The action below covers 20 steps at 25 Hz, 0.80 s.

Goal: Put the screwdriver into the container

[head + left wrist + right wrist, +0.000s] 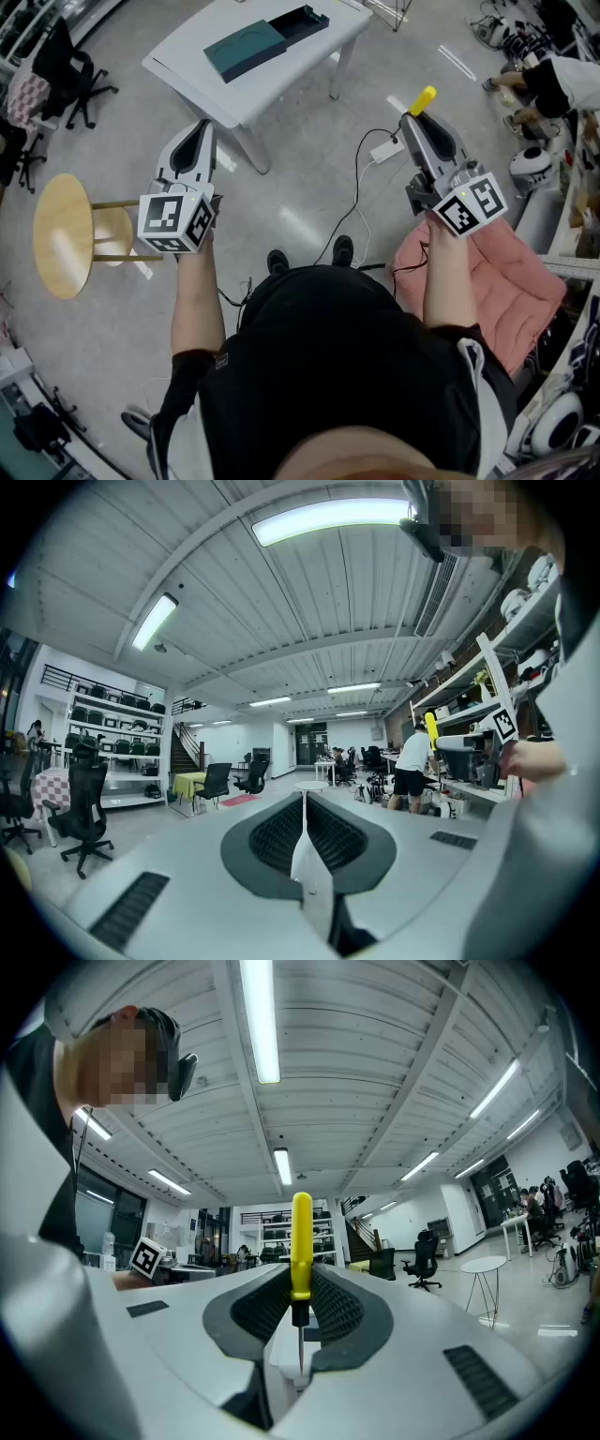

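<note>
Standing on a grey floor (309, 206), well short of the white counter (192, 66) at the top of the head view; holding out a claw in each hand, both roughly level; grasping the screwdriver (301, 1241) in the right claw (413, 120), pads pressed on the lower end of its yellow handle, handle end poking out past the claw tips, thin blade running back between the jaws toward the camera; holding the left claw (199, 136) clenched on nothing, its two jaws meeting edge to edge in the left gripper view; facing a dark teal container (246, 49) on the counter, with a darker open part sticking out at its far end, well apart from the screwdriver; flanked by a round wooden stool (64, 234) at the left and a pink cushion (511, 281) at the right, just beside the right forearm; with a black cable (356, 187) lying across the floor between the two claws, near a white power strip (385, 149).
</note>
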Available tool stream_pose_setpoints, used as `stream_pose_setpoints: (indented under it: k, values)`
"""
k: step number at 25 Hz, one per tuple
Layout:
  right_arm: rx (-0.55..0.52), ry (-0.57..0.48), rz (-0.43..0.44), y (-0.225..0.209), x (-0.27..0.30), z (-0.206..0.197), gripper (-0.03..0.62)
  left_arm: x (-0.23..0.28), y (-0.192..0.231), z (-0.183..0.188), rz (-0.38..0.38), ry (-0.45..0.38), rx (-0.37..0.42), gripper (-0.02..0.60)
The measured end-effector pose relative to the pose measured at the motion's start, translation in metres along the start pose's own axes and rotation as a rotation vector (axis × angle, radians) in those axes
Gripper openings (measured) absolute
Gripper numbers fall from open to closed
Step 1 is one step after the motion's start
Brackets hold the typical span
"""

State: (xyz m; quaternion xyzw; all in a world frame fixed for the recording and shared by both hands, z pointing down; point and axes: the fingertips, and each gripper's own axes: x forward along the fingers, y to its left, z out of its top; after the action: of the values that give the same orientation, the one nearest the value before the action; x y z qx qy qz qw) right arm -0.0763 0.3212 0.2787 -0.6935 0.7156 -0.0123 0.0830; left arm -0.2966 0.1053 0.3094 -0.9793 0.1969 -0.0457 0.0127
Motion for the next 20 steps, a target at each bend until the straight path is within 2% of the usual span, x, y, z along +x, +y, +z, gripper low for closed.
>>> stream_pose_setpoints:
  k: [20]
  values:
    - [0.024, -0.034, -0.025, 0.123, 0.041, -0.018, 0.086, -0.074, 0.075, -0.027, -0.076, -0.018, -0.023, 0.025]
